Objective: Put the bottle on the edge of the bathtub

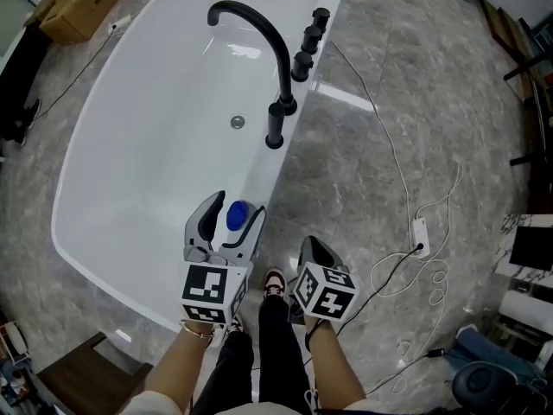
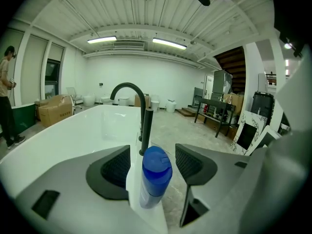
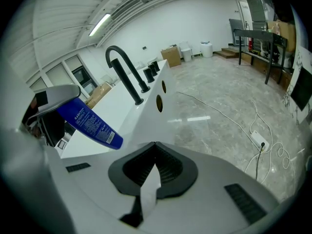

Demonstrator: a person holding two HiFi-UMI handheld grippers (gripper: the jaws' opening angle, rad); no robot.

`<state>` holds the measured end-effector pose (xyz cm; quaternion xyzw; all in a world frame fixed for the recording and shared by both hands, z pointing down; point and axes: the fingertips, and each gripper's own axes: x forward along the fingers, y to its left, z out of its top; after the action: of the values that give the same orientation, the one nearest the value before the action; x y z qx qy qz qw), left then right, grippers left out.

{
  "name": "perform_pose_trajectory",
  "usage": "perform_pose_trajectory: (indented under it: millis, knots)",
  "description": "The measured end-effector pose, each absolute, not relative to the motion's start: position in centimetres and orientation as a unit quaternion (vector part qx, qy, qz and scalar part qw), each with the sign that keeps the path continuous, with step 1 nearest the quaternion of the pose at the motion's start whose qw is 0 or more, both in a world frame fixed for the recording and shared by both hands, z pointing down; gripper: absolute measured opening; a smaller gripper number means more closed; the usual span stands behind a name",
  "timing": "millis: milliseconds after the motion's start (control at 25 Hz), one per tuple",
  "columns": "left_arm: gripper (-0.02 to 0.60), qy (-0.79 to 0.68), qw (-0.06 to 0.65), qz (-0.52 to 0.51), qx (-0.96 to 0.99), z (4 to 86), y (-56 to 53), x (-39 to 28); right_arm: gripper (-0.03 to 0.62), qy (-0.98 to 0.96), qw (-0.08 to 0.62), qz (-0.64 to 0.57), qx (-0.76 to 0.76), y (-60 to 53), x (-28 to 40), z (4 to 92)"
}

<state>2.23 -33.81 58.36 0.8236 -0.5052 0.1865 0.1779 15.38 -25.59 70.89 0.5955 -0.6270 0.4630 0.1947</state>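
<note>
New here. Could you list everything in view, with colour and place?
glossy white bathtub: one, white, fills the head view's upper left
curved black metal faucet: one, black, on the tub's right rim
round black knobs: three, black, in a row beyond the faucet
blue plastic bottle: one, blue, upright on the tub's near rim
brown cardboard box: one, brown, on the floor, top left
white power strip: one, white, on the grey marble floor, right
left claw: one, grey, jaws open either side of the bottle, not touching
right claw: one, grey, jaws shut, empty, beside the tub
person's shoe: one, white and red, between the claws
</note>
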Motion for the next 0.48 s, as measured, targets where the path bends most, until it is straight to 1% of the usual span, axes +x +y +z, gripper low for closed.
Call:
perform_pose_trajectory:
  millis: [480]
  knots:
    - [0.285,-0.505,0.169,0.156,0.832,54.1,-33.1,1.7,0.026,-0.638,0.191,0.448,0.597,-25.3,14.8,67.7]
